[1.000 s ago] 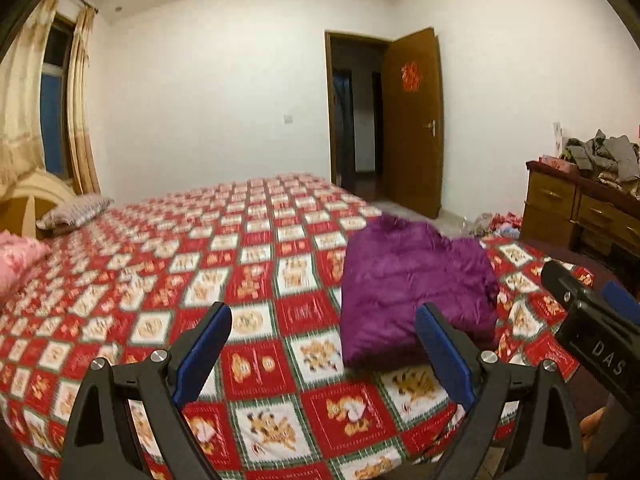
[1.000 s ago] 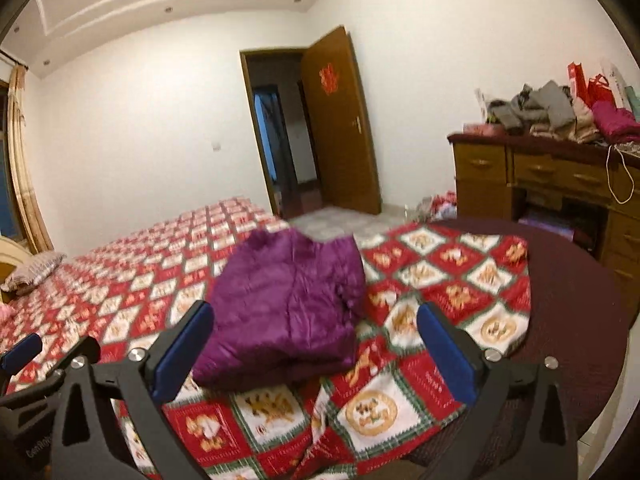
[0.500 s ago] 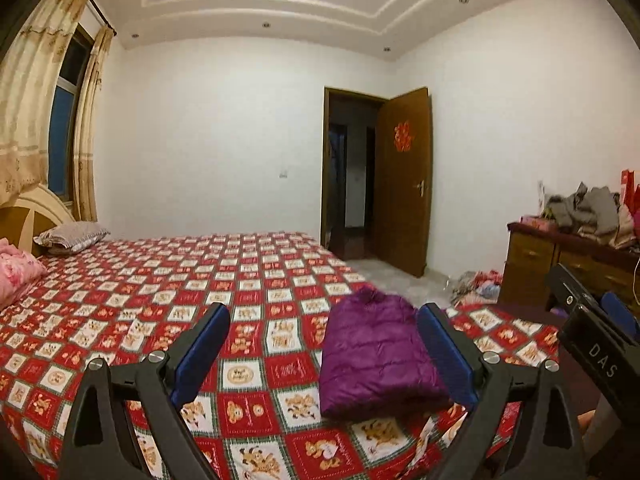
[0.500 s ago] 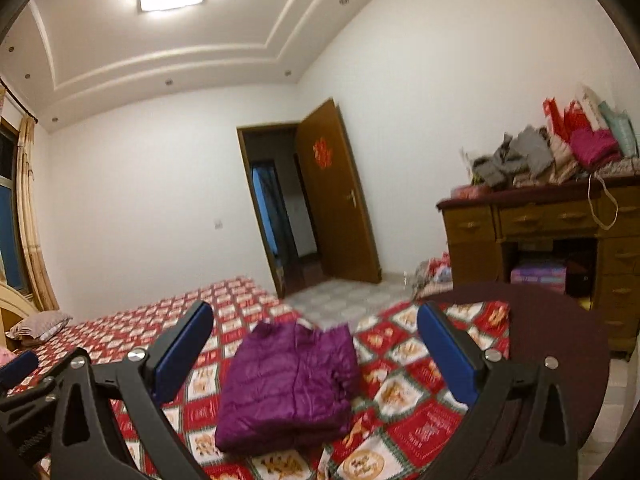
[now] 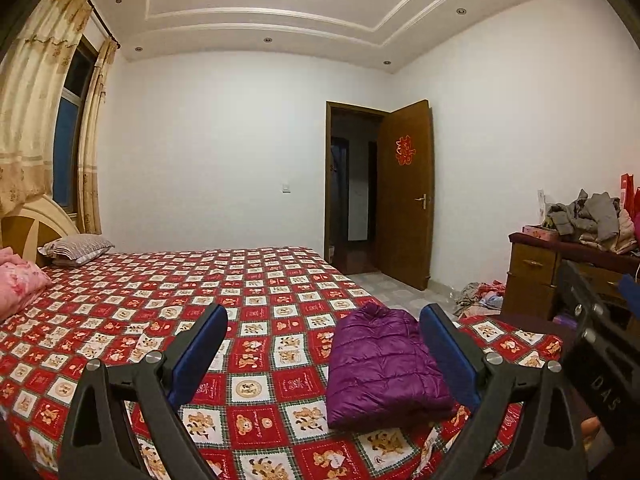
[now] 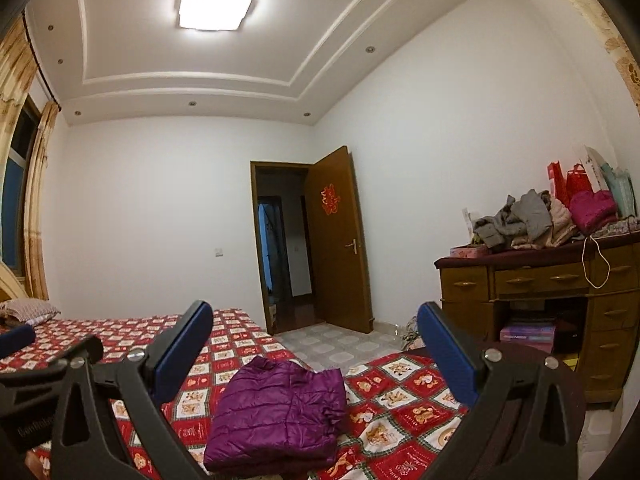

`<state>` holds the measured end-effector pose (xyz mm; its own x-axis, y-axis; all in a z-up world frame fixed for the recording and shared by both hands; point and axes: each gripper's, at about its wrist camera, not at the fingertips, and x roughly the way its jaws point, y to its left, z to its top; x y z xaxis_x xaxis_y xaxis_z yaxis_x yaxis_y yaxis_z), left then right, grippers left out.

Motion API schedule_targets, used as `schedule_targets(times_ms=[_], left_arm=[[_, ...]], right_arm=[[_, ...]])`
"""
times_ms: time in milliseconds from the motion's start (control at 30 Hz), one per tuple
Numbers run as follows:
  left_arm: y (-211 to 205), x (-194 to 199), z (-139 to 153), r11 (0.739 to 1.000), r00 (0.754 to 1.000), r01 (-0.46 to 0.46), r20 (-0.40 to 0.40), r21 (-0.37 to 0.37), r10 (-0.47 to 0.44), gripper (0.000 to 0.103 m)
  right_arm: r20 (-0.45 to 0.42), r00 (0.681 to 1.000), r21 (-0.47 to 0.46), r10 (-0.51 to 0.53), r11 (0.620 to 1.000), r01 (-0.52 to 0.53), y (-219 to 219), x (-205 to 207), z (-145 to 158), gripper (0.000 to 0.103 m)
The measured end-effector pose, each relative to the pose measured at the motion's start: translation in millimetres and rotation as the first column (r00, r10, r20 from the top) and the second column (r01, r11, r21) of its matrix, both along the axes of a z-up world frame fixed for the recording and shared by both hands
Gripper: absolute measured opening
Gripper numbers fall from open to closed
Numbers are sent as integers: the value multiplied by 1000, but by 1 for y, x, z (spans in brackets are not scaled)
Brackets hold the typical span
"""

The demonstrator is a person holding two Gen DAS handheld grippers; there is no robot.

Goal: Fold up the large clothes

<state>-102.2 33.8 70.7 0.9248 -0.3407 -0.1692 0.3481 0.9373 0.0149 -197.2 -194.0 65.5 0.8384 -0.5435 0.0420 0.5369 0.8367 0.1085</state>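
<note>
Black tool [image 5: 323,354] frames, blue finger pads [image 5: 198,354].

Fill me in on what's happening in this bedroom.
A person holds a pair of tongs in each hand. The purple puffer jacket lies folded on the red patterned bedspread. The left tongs and right tongs are both open, empty and off the jacket. More clothes sit piled on the dresser.
</note>
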Motion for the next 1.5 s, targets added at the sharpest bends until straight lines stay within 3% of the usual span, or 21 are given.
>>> schedule_targets(times_ms=[433, 1500], left_arm=[[-8, 0, -2, 999, 1000, 14, 3, 42, -14, 97], [-10, -1, -1, 999, 1000, 17, 5, 52, -17, 98]], right_arm=[[-23, 1000, 31, -5, 1000, 6, -5, 1, -3, 103], [-36, 999, 76, 5, 997, -3, -14, 3, -3, 103]])
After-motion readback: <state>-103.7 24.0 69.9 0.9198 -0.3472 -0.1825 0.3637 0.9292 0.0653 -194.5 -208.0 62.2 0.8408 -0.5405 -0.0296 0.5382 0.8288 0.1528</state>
